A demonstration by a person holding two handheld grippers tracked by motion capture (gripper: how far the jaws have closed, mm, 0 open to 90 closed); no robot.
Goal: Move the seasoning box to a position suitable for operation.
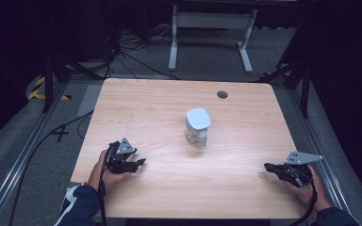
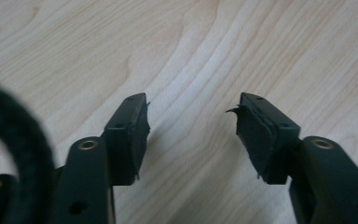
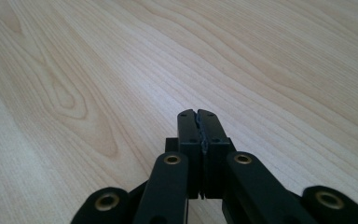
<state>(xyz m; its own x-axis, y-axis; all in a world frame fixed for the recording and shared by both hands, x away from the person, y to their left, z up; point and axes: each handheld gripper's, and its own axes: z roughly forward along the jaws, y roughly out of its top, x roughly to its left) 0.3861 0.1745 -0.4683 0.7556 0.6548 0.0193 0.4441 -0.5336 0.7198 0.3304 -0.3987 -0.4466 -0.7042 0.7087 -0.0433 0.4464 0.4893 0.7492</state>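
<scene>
The jug (image 1: 198,127) with its white lid is standing upright in the middle of the bench (image 1: 146,108), easy to reach. The left gripper (image 1: 139,163) is waiting near-left, jaws apart and empty. The right gripper (image 1: 269,167) is resting near-right, jaws together.

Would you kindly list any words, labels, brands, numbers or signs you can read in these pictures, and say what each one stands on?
There are none to read.
The jar with its white lid shows no print in the high view.
The wooden table bears only grain and a dark round hole.
The left gripper and the right gripper carry no markings.
</scene>
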